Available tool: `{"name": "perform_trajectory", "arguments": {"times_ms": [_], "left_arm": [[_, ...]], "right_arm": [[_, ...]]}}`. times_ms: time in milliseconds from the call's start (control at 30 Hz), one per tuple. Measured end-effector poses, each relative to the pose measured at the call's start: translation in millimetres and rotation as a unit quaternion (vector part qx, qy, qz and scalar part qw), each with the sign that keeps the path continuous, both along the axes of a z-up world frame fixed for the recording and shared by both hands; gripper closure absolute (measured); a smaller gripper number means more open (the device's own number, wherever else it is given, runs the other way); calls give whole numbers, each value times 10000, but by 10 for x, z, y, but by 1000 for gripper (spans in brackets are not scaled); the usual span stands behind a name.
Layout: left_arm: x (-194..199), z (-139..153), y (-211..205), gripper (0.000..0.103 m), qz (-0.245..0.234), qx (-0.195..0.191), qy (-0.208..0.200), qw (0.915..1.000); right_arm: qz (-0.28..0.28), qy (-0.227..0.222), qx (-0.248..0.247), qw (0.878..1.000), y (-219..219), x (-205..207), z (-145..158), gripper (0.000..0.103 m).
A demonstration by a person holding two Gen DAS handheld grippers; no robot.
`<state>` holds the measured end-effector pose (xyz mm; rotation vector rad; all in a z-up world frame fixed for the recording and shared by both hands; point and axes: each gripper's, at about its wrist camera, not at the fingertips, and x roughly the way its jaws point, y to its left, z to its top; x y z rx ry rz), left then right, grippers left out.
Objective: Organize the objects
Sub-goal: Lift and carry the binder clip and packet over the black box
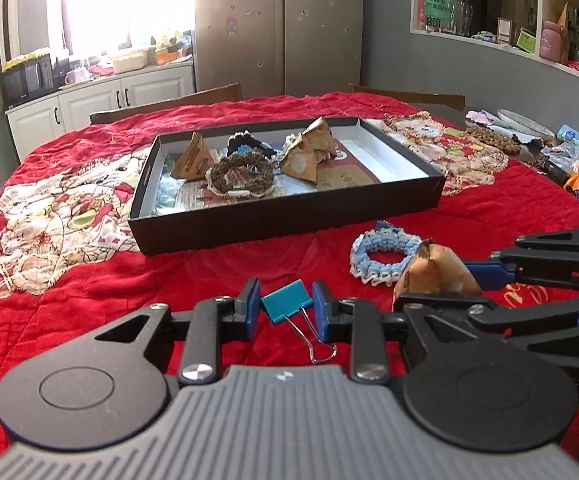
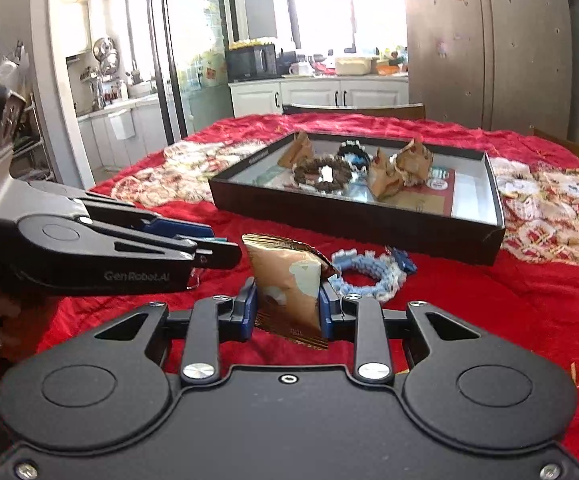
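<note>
on the red quilted tablecloth [image 1: 89, 320], the left gripper [image 1: 285, 312] pinches a stiff, light blue metal binder clip [image 1: 285, 306] by its body; the right gripper [image 2: 287, 312] squeezes a crinkly, crushable brown foil pyramid packet [image 2: 287, 280] mid-body.

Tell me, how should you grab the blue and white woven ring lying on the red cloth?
Pinch one side of the blue and white woven ring across its band, coming from above. It lies flat on the red quilted cloth with an open middle, so one finger can drop into the hole and one outside. The near side looks easiest, facing away from the black tray.
</note>
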<state>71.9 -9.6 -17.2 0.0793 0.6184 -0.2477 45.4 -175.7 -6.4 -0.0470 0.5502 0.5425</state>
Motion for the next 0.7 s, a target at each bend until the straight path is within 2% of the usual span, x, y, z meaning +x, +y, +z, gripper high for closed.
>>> {"name": "perform_trajectory", "arguments": {"times_ms": [300, 700], "left_arm": [[-64, 211, -20, 72, -54, -25, -312, 9995], [80, 393, -80, 72, -110, -70, -532, 9985]], "right_arm": [[-61, -241, 184, 9995, -102, -16, 226, 74], [-307, -573, 182, 9977, -202, 141, 450, 74]]}}
